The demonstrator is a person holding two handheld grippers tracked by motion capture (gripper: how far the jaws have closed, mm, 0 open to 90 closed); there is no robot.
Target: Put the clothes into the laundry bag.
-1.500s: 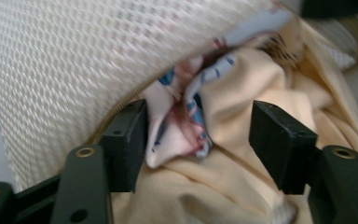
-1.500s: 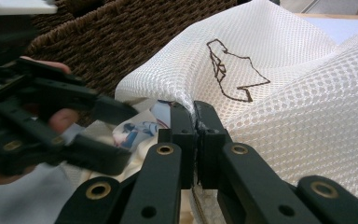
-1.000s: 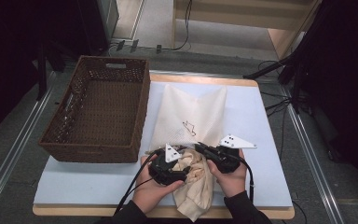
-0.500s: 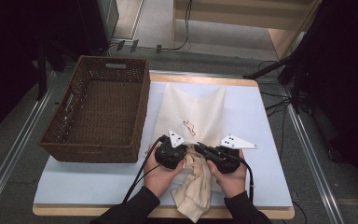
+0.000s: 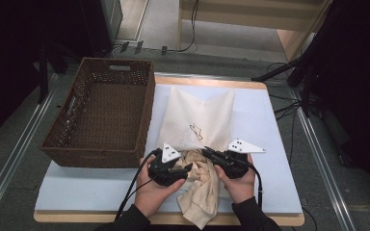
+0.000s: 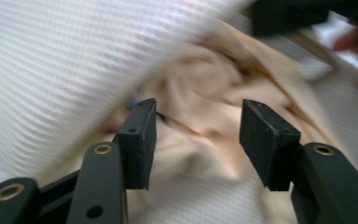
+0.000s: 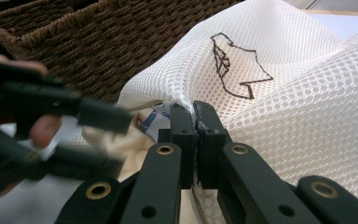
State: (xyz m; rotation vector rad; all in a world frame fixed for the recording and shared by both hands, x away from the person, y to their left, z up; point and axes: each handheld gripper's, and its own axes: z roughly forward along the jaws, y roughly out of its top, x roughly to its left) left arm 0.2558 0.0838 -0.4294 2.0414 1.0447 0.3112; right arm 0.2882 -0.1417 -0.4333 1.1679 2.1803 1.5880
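Both grippers sit at the near edge: my right gripper (image 7: 196,122) pinches the mesh bag (image 5: 200,115) rim; left gripper (image 6: 196,135), jaws spread, faces the beige garment (image 5: 203,185) bunched between them, trailing nearward.

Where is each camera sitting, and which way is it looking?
High view: above the person's side, looking forward and down at the table, basket and mesh bag; both hands show.
Left tongs view: rides the left tongs, looking between open jaws at beige cloth.
Right tongs view: rides the right tongs, jaws shut on the mesh bag's edge.
All three show the beige cloth.
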